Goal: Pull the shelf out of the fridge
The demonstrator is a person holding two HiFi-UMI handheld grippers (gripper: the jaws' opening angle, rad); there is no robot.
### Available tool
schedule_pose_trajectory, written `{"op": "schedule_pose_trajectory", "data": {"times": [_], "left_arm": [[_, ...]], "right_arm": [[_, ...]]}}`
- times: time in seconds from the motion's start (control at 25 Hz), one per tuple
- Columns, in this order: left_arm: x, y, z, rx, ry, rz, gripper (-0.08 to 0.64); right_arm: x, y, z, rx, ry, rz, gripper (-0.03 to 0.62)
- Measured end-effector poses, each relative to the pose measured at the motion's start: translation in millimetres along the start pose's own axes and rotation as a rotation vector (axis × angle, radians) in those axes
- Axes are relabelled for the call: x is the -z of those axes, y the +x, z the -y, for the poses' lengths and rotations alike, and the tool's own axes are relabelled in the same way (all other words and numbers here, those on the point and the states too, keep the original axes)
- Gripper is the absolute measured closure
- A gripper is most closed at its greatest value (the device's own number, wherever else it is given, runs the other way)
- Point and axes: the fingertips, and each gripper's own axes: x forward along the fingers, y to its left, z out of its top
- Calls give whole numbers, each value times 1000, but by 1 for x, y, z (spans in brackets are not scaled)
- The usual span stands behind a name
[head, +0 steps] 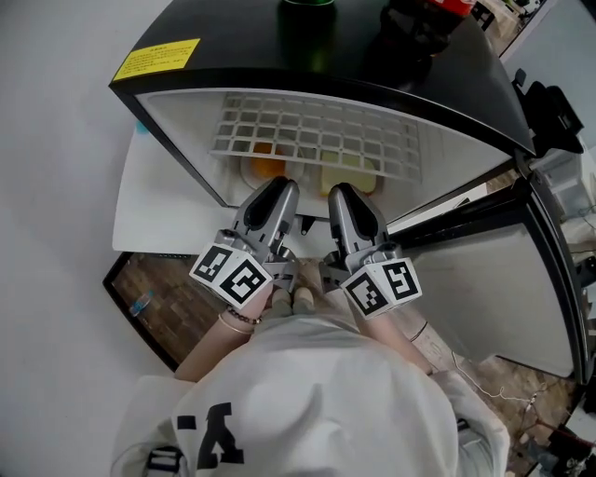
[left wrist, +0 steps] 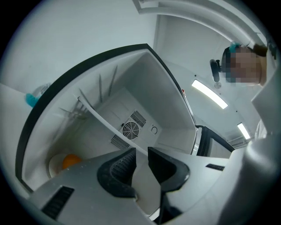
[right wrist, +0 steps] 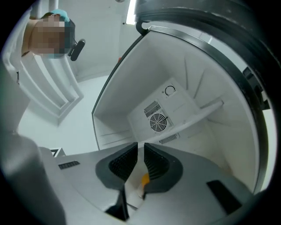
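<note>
A small black fridge (head: 233, 51) stands open below me. Its white wire shelf (head: 317, 135) sits level inside, across the upper part of the white cavity. In the left gripper view the shelf (left wrist: 103, 118) runs as a tilted white band in front of the rear fan. It crosses the right gripper view (right wrist: 197, 114) the same way. My left gripper (head: 279, 186) and right gripper (head: 343, 191) are side by side just in front of the opening, below the shelf's front edge. Both point inward and touch nothing. Both are shut and empty (left wrist: 141, 154) (right wrist: 140, 149).
Under the shelf lie a plate with an orange (head: 267, 170) and a plate of pale food (head: 349, 172). The fridge door (head: 494, 279) hangs open at the right. A green bottle (head: 307, 14) and dark items (head: 419, 28) stand on the fridge top.
</note>
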Motion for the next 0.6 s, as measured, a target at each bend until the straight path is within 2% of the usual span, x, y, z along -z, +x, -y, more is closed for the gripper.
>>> {"op": "schedule_pose_trajectory", "data": {"times": [0.12, 0.2, 0.28, 0.4, 0.6], "left_arm": [[0, 8, -2, 2, -5, -13, 447], [0, 12, -5, -7, -19, -19, 405], [1, 14, -10, -20, -41, -26, 375], [2, 18, -15, -20, -72, -23, 357], [-9, 27, -18, -22, -68, 23, 348]], "right_arm": [[0, 5, 7, 27, 34, 7, 534], [2, 9, 12, 46, 79, 6, 462], [5, 12, 16, 60, 122, 3, 432], [8, 17, 19, 63, 165, 1, 405], [1, 26, 21, 50, 173, 23, 380]]}}
